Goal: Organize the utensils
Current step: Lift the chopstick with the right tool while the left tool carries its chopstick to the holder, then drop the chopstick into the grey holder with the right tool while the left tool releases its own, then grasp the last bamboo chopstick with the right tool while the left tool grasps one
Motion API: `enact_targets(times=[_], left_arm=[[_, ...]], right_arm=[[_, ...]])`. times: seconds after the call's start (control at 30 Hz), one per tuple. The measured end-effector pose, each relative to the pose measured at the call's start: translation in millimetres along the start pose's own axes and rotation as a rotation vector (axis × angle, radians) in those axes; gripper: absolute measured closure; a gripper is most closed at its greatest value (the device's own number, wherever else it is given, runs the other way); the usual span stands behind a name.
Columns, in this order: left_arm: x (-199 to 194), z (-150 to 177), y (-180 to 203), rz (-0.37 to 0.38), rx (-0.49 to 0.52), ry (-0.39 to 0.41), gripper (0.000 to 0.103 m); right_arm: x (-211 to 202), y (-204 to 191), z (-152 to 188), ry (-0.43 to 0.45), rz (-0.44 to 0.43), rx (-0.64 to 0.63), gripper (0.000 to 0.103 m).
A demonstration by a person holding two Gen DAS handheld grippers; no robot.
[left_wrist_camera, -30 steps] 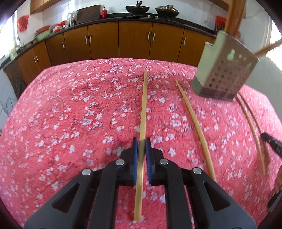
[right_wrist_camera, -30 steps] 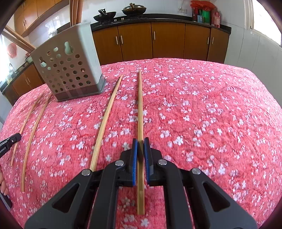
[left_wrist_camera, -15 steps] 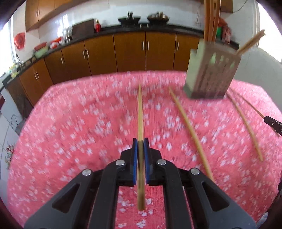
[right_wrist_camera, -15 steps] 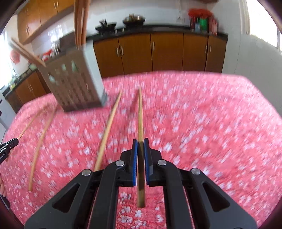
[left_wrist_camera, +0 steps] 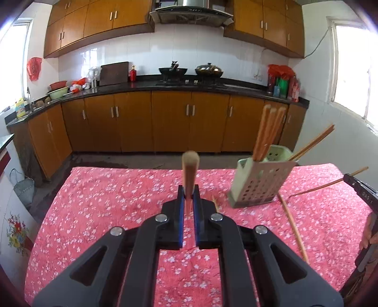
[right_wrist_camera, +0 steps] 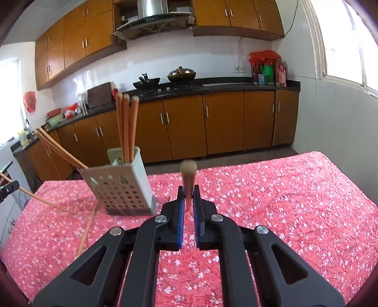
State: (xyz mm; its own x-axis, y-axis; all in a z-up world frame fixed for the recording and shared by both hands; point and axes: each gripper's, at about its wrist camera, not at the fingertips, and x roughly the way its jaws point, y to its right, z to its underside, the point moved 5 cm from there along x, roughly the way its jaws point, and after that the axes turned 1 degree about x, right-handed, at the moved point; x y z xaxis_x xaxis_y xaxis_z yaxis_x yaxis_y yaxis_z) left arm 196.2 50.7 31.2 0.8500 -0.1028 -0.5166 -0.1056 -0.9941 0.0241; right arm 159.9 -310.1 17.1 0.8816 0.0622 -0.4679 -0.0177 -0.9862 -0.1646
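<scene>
floral tablecloth (left_wrist_camera: pixel 99 212), wok (left_wrist_camera: pixel 173 70), range hood (left_wrist_camera: pixel 191 14)

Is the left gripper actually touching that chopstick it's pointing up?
Touching. The left wrist view shows the left gripper with its blue pads pinched against the chopstick, lifted clear of the tablecloth.

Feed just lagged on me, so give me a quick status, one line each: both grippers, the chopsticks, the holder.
Left gripper: shut on a chopstick, lifted off the table.
Right gripper: shut on a chopstick, also lifted.
Utensil holder: upright on the tablecloth, chopsticks standing in it.
Loose chopsticks: lying flat on the tablecloth beside the holder.
</scene>
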Motion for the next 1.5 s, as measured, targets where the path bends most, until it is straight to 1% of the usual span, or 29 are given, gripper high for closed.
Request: enact_targets(times=[0.1, 0.3, 0.4, 0.5, 0.57, 0.67, 0.77, 0.87, 1.0, 1.1, 1.2, 1.23, 1.27, 1.3, 1.33, 1.37, 1.47, 1.5], left_arm=[[-12, -11, 9, 0.04, 0.011, 0.025, 0.095], [-37, -38, 48, 0.153, 0.035, 0.084, 0.095], [-51, -56, 73, 0.216, 0.052, 0.117, 0.095], [-58, -71, 89, 0.242, 0.065, 0.157, 0.095], [-60, -86, 100, 0.241, 0.068, 0.198, 0.095], [-57, -103, 109, 0.234, 0.06, 0.238, 0.095], [-41, -113, 117, 0.223, 0.068, 0.226, 0.095], [-17, -110, 116, 0.201, 0.073, 0.178, 0.095], [15, -105, 112, 0.204, 0.045, 0.111, 0.095], [28, -102, 108, 0.206, 0.034, 0.093, 0.095], [36, -100, 106, 0.203, 0.018, 0.085, 0.094], [35, -99, 104, 0.204, 0.012, 0.089, 0.093], [33, -100, 103, 0.21, 0.007, 0.096, 0.09], [31, -101, 101, 0.21, 0.001, 0.104, 0.086], [28, -102, 98, 0.208, -0.003, 0.111, 0.084], [24, -103, 95, 0.206, -0.007, 0.12, 0.081], [9, -102, 83, 0.195, -0.024, 0.145, 0.078], [4, -101, 78, 0.189, -0.03, 0.153, 0.076]], right_arm=[[-9, -2, -12, 0.023, -0.04, 0.009, 0.095], [-36, -29, -49, 0.08, -0.173, 0.006, 0.095], [-49, -44, -68, 0.128, -0.231, -0.002, 0.095], [-61, -58, -86, 0.19, -0.264, -0.014, 0.095], [-65, -66, -99, 0.235, -0.266, -0.018, 0.095], [-64, -74, -114, 0.294, -0.255, -0.015, 0.095], [-54, -77, -123, 0.335, -0.231, -0.012, 0.095], [-34, -78, -121, 0.323, -0.211, -0.016, 0.095], [-2, -79, -108, 0.25, -0.191, -0.013, 0.095], [15, -79, -98, 0.203, -0.176, -0.017, 0.095], [17, -80, -94, 0.185, -0.193, -0.024, 0.095], [15, -80, -93, 0.188, -0.194, -0.029, 0.093], [11, -79, -94, 0.195, -0.192, -0.034, 0.086], [9, -79, -94, 0.2, -0.192, -0.035, 0.082], [3, -76, -96, 0.213, -0.19, -0.028, 0.074], [0, -74, -99, 0.219, -0.189, -0.022, 0.071], [-12, -58, -102, 0.24, -0.16, 0.002, 0.071], [-17, -49, -100, 0.244, -0.137, 0.013, 0.07]])
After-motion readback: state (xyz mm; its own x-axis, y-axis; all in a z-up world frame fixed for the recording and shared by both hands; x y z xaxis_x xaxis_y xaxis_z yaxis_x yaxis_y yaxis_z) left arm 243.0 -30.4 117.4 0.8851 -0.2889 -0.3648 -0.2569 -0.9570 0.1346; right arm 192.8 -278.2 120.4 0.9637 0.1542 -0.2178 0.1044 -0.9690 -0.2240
